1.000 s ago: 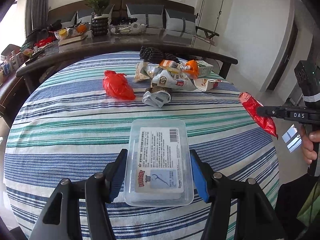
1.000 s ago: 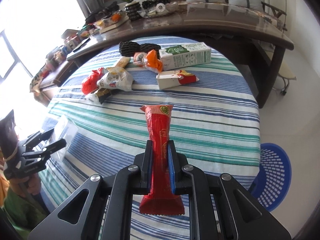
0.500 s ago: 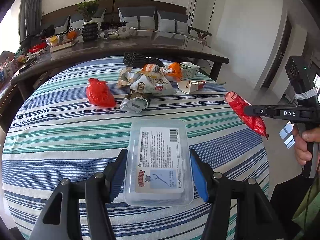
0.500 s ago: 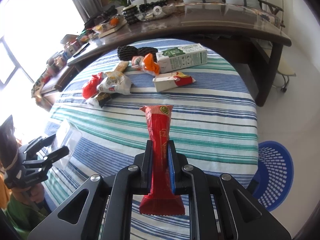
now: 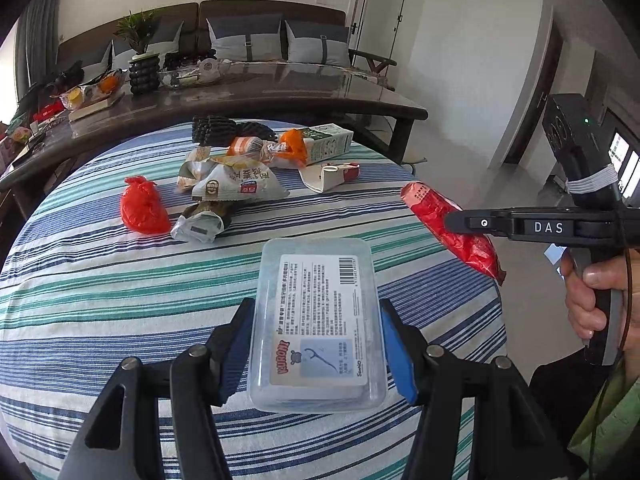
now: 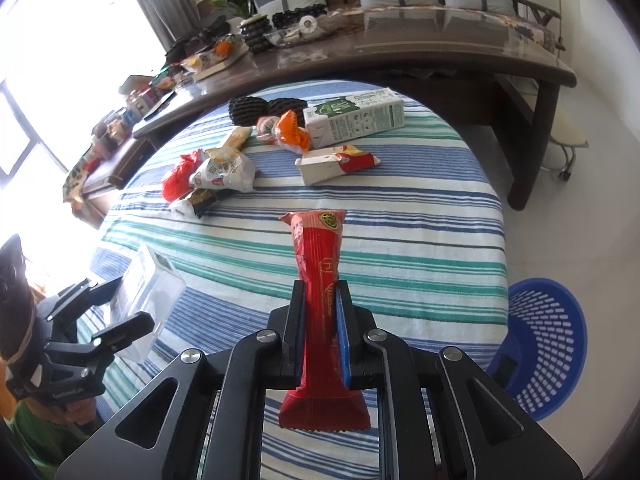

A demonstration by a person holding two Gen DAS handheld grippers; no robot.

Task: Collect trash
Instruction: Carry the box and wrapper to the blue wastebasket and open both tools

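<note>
My left gripper (image 5: 316,344) is shut on a clear plastic box (image 5: 316,320) with a printed label, held above the striped round table (image 5: 100,292). My right gripper (image 6: 322,336) is shut on a long red snack wrapper (image 6: 320,280), held over the table's near right edge. The left wrist view shows that wrapper (image 5: 452,228) in the right gripper (image 5: 460,222) at the right. From the right wrist view the box (image 6: 146,300) and left gripper (image 6: 116,308) sit low on the left. A blue slotted basket (image 6: 548,340) stands on the floor beside the table.
A heap of litter lies at the table's far side: a red bag (image 5: 142,206), white snack bags (image 5: 232,184), a green milk carton (image 6: 354,118), a small white and red carton (image 6: 336,162), a black mesh item (image 5: 216,130). A dark wooden counter (image 5: 260,96) curves behind.
The left gripper with the box has shifted sideways, so the litter heap now sits further left in its view. The right gripper and wrapper have hardly moved.
</note>
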